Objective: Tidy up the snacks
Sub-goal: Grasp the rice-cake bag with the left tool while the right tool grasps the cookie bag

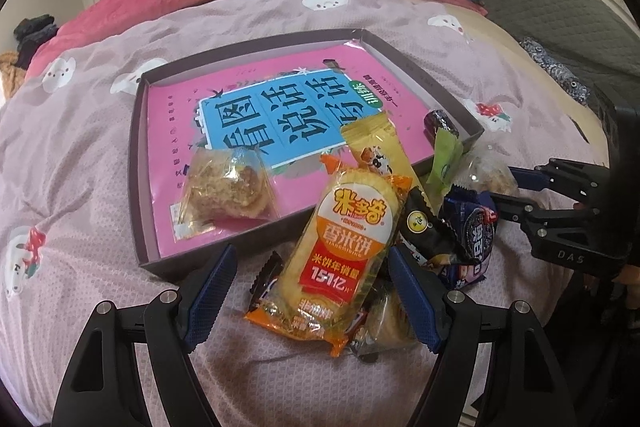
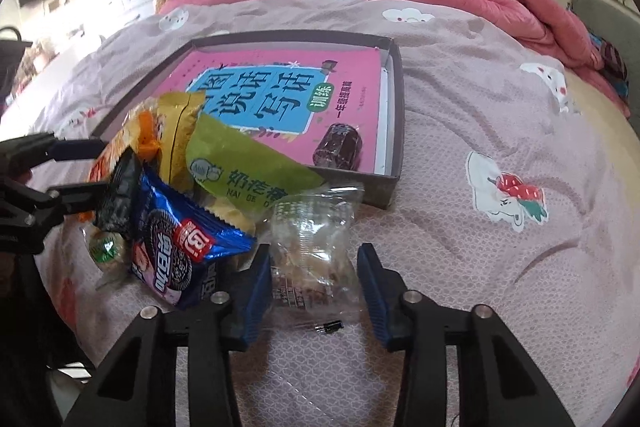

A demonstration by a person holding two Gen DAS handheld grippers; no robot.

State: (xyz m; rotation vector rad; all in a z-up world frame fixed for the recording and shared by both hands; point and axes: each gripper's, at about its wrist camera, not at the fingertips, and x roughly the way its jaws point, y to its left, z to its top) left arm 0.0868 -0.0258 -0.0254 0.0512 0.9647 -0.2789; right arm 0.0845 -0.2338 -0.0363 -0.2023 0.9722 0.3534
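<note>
- Left gripper [image 1: 310, 291]: blue-padded jaws spread wide, straddling the orange-and-yellow rice-cracker packet [image 1: 344, 247] without pressing it.
- Right gripper [image 2: 314, 293]: jaws apart around the clear plastic pastry bag [image 2: 310, 243]; left pad touches it, right pad stands clear.
- Snack pile on the mauve bedspread [image 2: 500, 267] at the near edge of the shallow dark cardboard tray [image 1: 138, 163].
- Tray holds a pink book [image 1: 248, 91], a clear-wrapped pastry [image 1: 226, 191] and a dark wrapped sweet [image 2: 340, 147].

A: Daylight fills the room evenly, and the shadows on the bedspread [image 1: 100, 155] are soft.

B: Yes, but edges bend strongly (fisheye), corners go black, and plastic wrappers [image 2: 312, 239] show small glare.
</note>
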